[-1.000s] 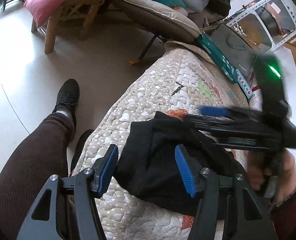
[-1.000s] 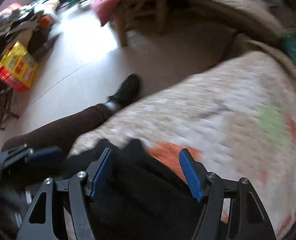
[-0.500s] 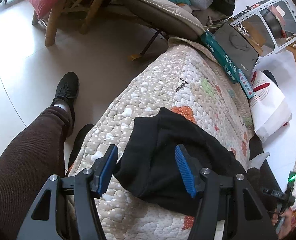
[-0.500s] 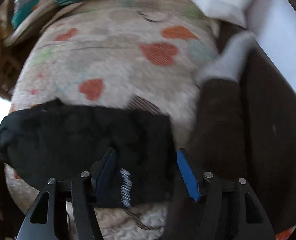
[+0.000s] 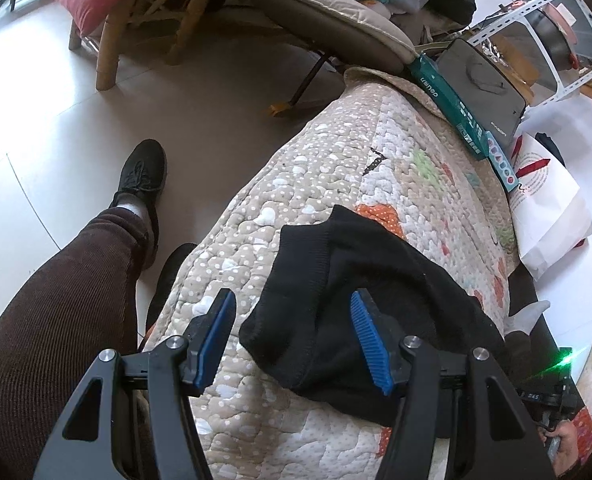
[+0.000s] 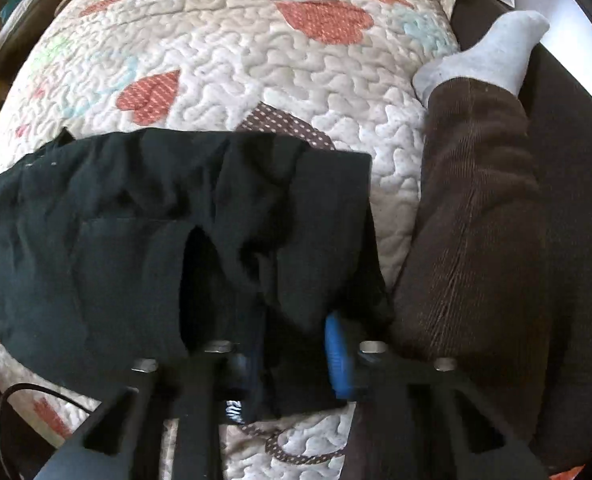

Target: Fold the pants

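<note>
Seen from the left wrist view, the left claw (image 5: 292, 340) hangs open at the bottom centre of the frame, its blue pads well apart and gripping nothing. Black pants (image 5: 359, 292) lie bunched on a quilted cover (image 5: 335, 160) that fills the middle of the frame; one hemmed edge sits between the open pads without touching either. A person's leg in brown corduroy (image 5: 56, 320) runs along the lower left, with a black shoe (image 5: 144, 172) on the pale floor above it.

Next, the right wrist view. The right claw (image 6: 296, 354) sits at bottom centre, and its jaws have just been closing, with a fold of the pants (image 6: 156, 240) pinched between them. Cloth spreads across the left and centre of the frame.

As a risk, the right claw may have caught only one layer, so lifting could drag the bundle askew. Also, the loose far end could slide off the quilt's rounded edge.
</note>
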{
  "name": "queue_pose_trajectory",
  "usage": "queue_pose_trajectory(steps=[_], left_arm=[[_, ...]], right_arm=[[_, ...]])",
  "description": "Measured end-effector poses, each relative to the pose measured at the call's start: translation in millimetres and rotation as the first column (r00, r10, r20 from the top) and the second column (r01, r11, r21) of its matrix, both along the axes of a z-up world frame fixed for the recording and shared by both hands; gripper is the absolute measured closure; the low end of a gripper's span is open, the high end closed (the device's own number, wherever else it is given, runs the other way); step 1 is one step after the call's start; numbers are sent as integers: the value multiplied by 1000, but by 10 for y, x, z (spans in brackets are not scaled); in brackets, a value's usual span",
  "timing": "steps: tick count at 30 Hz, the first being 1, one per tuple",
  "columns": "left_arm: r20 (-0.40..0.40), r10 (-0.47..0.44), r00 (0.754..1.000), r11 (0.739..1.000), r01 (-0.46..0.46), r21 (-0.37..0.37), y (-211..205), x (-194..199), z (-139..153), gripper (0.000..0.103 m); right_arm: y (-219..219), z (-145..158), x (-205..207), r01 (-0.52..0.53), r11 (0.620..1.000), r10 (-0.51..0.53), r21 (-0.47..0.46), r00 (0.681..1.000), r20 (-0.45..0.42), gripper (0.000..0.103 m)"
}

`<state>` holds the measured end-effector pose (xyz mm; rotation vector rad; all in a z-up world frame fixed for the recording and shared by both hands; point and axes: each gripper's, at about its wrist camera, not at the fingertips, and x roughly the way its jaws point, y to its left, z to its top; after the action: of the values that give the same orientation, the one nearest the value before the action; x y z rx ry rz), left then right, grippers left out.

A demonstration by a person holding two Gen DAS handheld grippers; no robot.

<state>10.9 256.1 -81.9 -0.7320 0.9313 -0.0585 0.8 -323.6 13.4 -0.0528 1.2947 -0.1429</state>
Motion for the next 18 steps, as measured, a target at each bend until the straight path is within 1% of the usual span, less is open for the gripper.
queue_pose_trajectory(steps=[4, 7, 10, 12, 14, 15, 16, 18], left_arm=[[1, -15, 1000, 1000, 14, 19, -40, 9, 12, 44], [7, -17, 1000, 999, 16, 31, -65, 6, 28, 44], [4, -14, 1000, 999, 14, 34, -67, 5, 26, 44], [5, -12, 1000, 999, 12, 31, -61, 4, 26, 44], [4, -12, 1000, 999, 12, 30, -62, 5, 21, 44], [4, -13, 1000, 999, 13, 30, -60, 5, 21, 44], [3, -14, 1000, 999, 14, 32, -57, 5, 23, 44], [1, -11, 1000, 999, 11, 35, -54, 4, 23, 44]], right_arm=[[16, 197, -38, -6, 999, 8, -48, 999, 51, 80], [2, 313, 30, 2, 993, 8, -117, 996, 85, 82], [-3, 306, 137, 8, 989, 2, -150, 998, 69, 82], [57, 217, 162, -9, 977, 18, -214, 999, 39, 81], [56, 89, 177, -17, 969, 19, -247, 1000, 7, 77], [47, 41, 194, -13, 968, 11, -249, 1000, -6, 67], [33, -6, 187, -10, 968, 4, -252, 1000, -24, 55], [17, -17, 167, -19, 970, 11, -243, 999, -34, 52]])
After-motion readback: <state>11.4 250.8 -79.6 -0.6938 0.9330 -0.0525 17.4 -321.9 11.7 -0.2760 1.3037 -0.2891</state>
